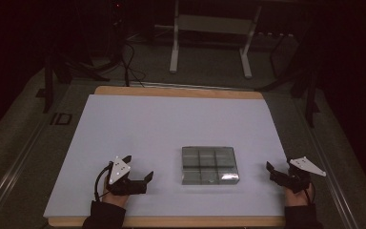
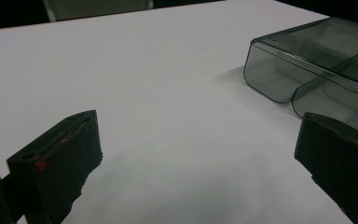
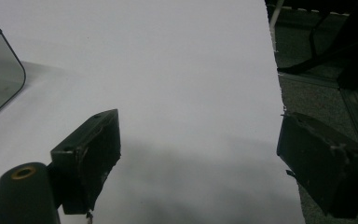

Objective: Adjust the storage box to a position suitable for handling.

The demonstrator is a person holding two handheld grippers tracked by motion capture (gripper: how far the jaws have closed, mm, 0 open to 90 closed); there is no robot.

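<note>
Both tools sit low at the near edge of the white worktop (image 1: 171, 119), jaws spread wide, nothing between them. The left tool (image 1: 138, 168) has the smoky clear compartment box (image 1: 209, 164) off to its right, near but apart. The right tool (image 1: 279, 172) has that box to its left, also untouched.

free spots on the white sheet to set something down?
Most of the white sheet is bare: the whole far half beyond the clear divided box, and the strips between the box and each open gripper, left and right. The near edge is tightest, with both hands there.
</note>
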